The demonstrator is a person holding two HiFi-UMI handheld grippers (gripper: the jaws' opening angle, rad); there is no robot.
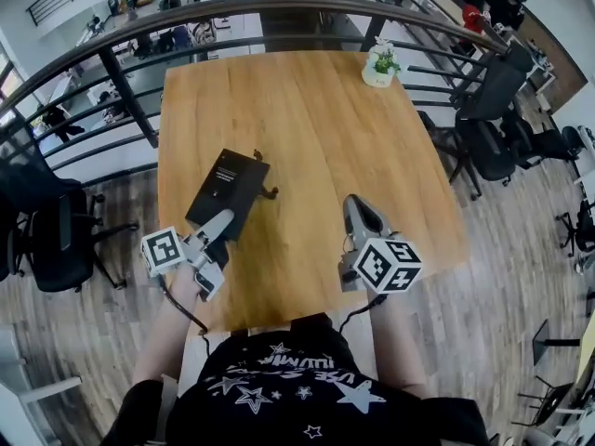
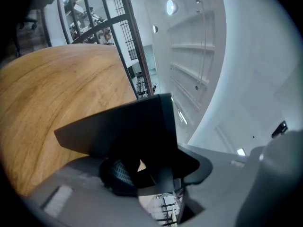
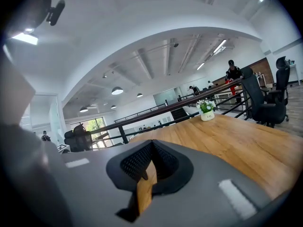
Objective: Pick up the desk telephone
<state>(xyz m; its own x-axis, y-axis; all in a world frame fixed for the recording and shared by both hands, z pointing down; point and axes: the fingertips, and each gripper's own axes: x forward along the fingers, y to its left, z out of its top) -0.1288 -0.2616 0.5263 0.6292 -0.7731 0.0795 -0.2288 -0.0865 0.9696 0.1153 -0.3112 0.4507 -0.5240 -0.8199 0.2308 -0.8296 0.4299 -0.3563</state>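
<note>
Two grippers show in the head view: the left gripper (image 1: 221, 223) has the phone (image 1: 228, 186) by its near edge, over the table (image 1: 316, 119).

Left gripper view: the jaws are clamped on the phone (image 2: 123, 126). Grip firmly and hold it level.

Right gripper view: the right gripper (image 3: 147, 169) has its jaws together and empty. It should stay clear.

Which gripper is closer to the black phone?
Left. The left gripper is clamped on the phone, holding its near end between the jaws. The right gripper is empty, off to the phone's right above the table, not touching it.
</note>
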